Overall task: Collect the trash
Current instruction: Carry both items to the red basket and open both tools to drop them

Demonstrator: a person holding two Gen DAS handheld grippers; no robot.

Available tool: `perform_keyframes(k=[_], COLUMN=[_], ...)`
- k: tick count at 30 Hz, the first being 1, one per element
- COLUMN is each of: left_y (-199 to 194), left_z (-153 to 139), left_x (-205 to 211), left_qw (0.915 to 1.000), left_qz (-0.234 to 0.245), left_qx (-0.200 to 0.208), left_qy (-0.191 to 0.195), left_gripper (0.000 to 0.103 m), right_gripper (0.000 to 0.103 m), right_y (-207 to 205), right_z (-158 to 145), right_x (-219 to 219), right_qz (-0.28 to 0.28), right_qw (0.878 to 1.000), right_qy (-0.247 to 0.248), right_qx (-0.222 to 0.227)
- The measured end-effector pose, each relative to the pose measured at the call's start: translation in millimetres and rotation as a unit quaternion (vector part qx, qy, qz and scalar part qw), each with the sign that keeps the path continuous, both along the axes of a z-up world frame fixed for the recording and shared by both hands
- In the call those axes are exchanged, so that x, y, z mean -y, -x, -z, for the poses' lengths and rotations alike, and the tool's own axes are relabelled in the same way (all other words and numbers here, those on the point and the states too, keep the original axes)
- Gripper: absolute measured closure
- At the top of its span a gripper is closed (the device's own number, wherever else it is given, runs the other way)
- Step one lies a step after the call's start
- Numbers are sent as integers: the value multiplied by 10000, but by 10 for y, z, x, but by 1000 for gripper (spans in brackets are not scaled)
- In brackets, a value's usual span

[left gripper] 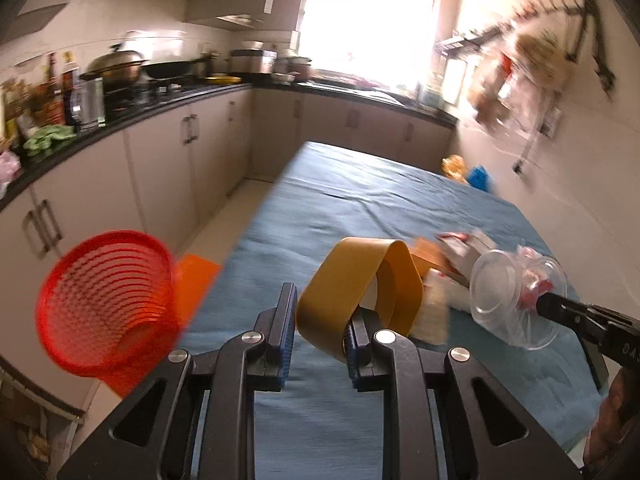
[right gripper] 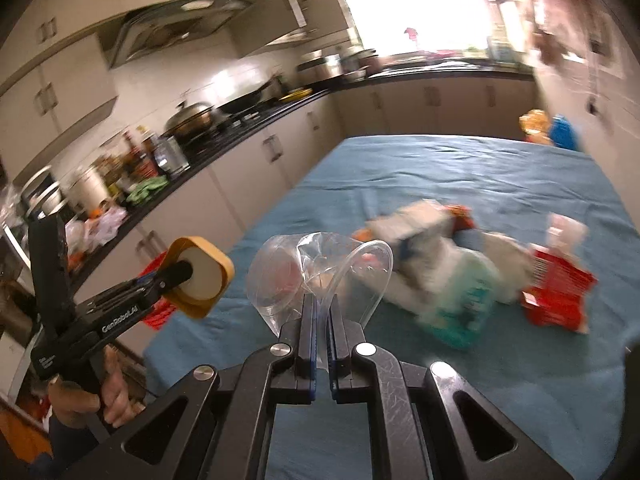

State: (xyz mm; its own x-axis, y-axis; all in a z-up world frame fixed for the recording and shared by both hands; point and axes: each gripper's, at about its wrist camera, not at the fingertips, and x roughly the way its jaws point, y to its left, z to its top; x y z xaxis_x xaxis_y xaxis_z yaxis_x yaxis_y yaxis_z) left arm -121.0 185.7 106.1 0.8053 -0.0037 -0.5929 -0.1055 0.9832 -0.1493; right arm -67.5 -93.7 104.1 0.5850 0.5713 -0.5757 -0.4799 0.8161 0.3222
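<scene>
While both grippers hang above the near table edge:
Tape roll (left gripper: 360, 292): clamped by left gripper (left gripper: 318, 344).
Clear cup (right gripper: 320, 276): pinched in right gripper (right gripper: 322, 336).
Remaining trash (right gripper: 460, 276): right, on blue table (right gripper: 440, 176).
Red basket (left gripper: 106, 304): left, off the table.

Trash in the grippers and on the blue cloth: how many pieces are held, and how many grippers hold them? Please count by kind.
Yellow tape rolls, held by the left gripper: 1
Clear plastic cups, held by the right gripper: 1
Red baskets: 1
The pile left on the cloth is too blurred to count.
Total: 3
</scene>
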Motion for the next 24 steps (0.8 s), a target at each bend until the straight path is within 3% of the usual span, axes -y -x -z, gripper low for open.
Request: perform_keyframes(k=[12, 24], left_y=[285, 228], left_z=[131, 525], left_x=[-1285, -2100], left_qw=[9917, 9785], left_qz=[-1279, -1980], left_qx=[-89, -474], left_qy=[111, 316], left_gripper=[82, 82], right_gripper=[98, 98], right_y=[-287, -650], right_z=[-22, 265], right_x=[-1557, -2844], right_qz=[-1302, -1893], right_qw=[9909, 9782], right_qy=[106, 427], right_qx=[-338, -737])
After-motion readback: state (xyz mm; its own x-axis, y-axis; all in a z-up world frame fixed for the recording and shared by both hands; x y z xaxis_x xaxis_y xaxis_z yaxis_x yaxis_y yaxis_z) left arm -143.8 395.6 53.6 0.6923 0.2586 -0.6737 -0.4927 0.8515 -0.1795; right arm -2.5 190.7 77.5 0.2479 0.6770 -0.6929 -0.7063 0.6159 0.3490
